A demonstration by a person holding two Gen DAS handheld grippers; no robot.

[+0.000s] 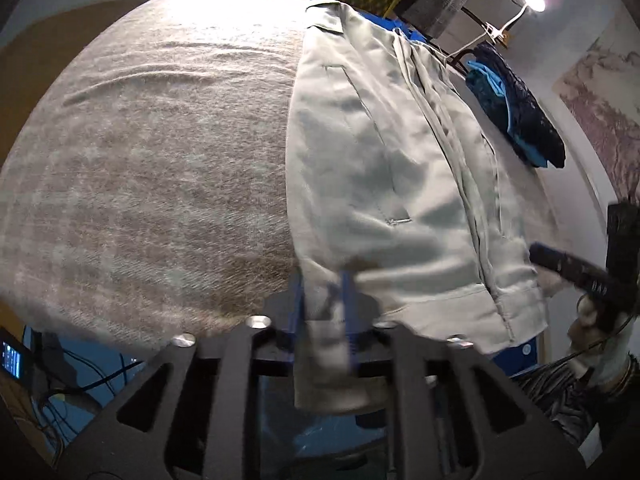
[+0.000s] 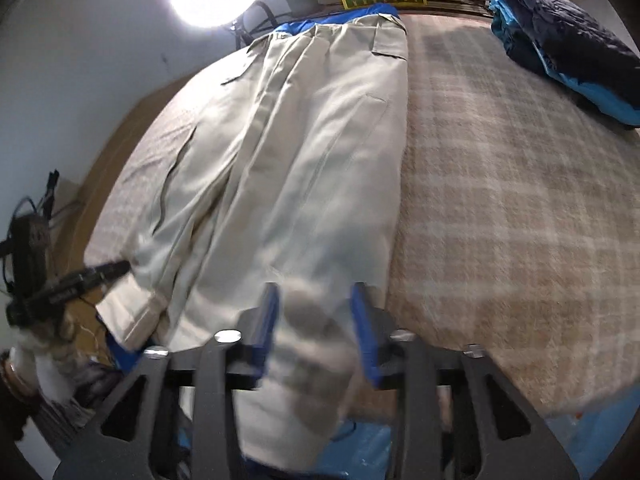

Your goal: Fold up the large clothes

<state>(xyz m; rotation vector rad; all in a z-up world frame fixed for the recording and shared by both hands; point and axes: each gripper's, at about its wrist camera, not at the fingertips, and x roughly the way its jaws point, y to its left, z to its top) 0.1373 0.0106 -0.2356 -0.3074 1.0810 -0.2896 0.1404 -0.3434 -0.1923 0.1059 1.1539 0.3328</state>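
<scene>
You are gripping the near hem of a pale beige jacket point(image 1: 400, 184) that is lying lengthwise on the plaid blanket point(image 1: 152, 168), its collar end toward the far edge by the blue sheet point(image 2: 340, 18) and its hem hanging toward you over the near edge. Your left gripper point(image 1: 324, 300) is pinching one hem corner, its blue jaws drawn close together with a fold of the cloth clamped between them. Your right gripper point(image 2: 316, 320) is straddling the other hem corner; its jaws are standing noticeably wider, with cloth bunched between them, and the blur makes it hard to tell whether they are truly clamping or only cradling it. This looks like the start of a lengthwise fold, with the sides already tucked in and the hem about to be carried up toward the collar. For the next move you are needing a firm pinch on the right side first, then an even lift with both hands so the hem travels level and lands square. The folded dark and blue garment pile point(image 2: 568, 36) is sitting well apart at the far corner.
</scene>
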